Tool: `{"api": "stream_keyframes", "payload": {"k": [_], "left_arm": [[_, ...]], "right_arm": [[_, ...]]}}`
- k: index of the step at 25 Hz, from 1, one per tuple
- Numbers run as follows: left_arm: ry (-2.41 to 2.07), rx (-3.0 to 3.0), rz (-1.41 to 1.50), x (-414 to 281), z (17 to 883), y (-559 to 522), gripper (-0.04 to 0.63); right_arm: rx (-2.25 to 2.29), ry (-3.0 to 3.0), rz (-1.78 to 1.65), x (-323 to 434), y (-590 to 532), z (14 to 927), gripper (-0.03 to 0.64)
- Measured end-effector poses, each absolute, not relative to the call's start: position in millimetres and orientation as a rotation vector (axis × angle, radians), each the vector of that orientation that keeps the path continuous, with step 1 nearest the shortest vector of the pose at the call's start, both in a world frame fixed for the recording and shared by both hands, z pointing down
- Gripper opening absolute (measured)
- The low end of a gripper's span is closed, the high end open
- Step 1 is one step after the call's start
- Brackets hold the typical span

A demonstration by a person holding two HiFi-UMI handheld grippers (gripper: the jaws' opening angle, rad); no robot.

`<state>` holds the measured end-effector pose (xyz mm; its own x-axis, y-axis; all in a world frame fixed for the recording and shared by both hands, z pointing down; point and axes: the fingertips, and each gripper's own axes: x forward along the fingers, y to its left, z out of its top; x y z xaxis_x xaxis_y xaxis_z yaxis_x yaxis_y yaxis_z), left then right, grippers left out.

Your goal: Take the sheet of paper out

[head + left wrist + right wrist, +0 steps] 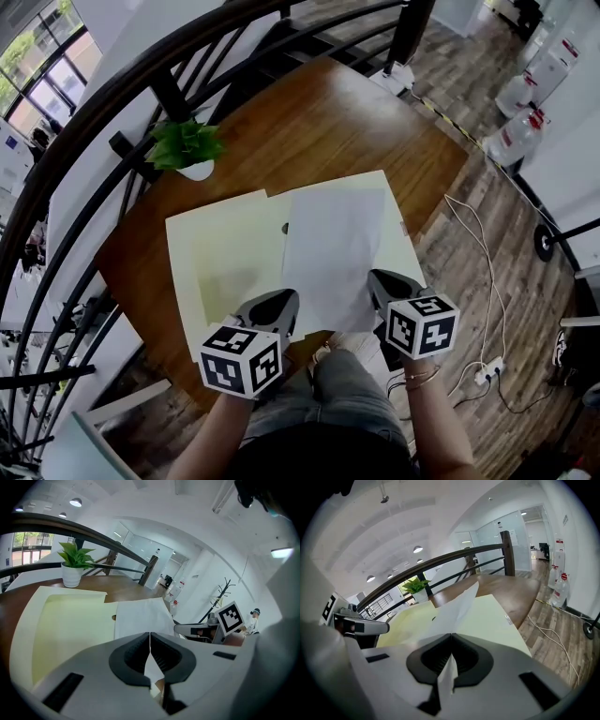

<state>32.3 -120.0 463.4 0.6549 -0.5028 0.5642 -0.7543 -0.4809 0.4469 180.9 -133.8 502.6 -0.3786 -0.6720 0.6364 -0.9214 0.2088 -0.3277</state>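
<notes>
A white sheet of paper (333, 253) is lifted over an open pale yellow folder (225, 258) on the brown wooden table (319, 122). My left gripper (279, 307) is shut on the sheet's near left corner, and the paper shows between its pads in the left gripper view (150, 660). My right gripper (382, 284) is shut on the near right corner; the sheet (457, 609) rises away from its jaws in the right gripper view. The folder's right leaf (487, 620) lies flat under the sheet.
A small green plant in a white pot (190, 150) stands at the table's far left, by the dark curved railing (141, 66). White cables and a power strip (487, 373) lie on the wood floor at right. Water bottles (517, 131) stand farther right.
</notes>
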Motion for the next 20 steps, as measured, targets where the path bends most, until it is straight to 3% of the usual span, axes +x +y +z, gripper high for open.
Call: {"api": "stream_keyframes", "payload": {"k": [14,20], "left_arm": [[-0.875,2.273,0.435,44,450,-111,0.018],[-0.842,2.321,0.285,43,425,-111,0.018]], "right_arm": [[1.654,-2.138,0.927,199,-114,473,0.029],[1.691,-2.164,0.909,198,-104,455,0.029]]}}
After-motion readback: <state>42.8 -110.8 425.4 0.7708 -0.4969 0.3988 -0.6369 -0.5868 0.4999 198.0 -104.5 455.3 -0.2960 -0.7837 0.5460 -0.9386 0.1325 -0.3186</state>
